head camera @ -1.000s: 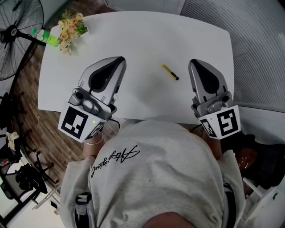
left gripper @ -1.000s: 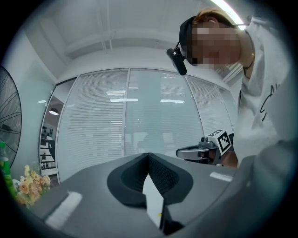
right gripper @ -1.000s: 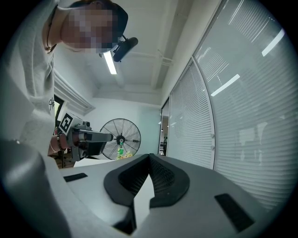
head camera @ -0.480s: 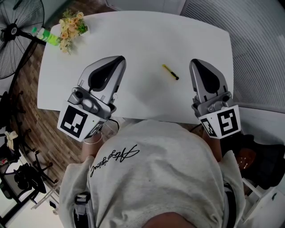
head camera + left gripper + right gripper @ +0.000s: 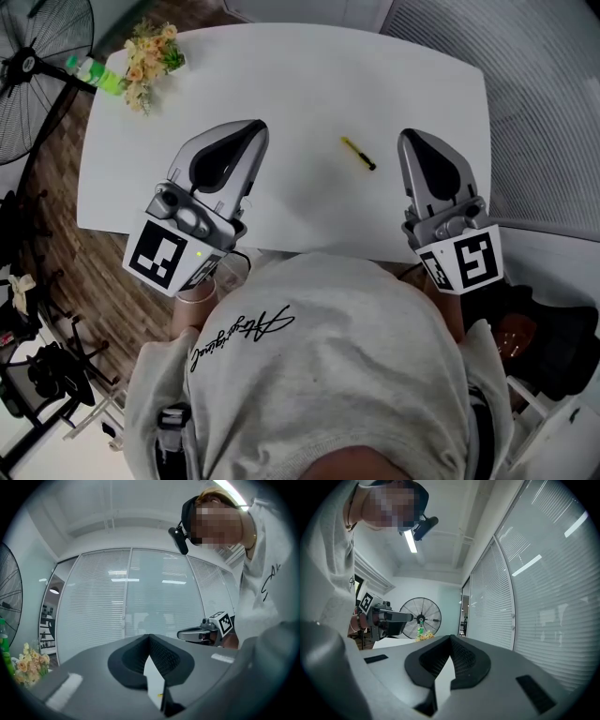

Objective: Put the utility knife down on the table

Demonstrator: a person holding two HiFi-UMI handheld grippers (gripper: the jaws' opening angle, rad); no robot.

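The utility knife [image 5: 358,153], a slim yellow and black tool, lies flat on the white table [image 5: 300,75], right of centre, with nothing touching it. My left gripper [image 5: 249,128] hovers over the table's near left part, jaws shut and empty. My right gripper [image 5: 411,137] is held just right of the knife, a short way apart from it, also shut and empty. In the left gripper view the jaw tips [image 5: 149,637] meet, and the right gripper [image 5: 201,633] shows beyond them. The right gripper view shows its own tips [image 5: 451,638] closed and the left gripper [image 5: 386,618] opposite.
A bunch of pale flowers [image 5: 148,58] and a green bottle [image 5: 98,80] lie at the table's far left corner. A standing fan [image 5: 37,66] is on the floor to the left. The table's near edge [image 5: 309,251] runs just ahead of my grey shirt [image 5: 319,366].
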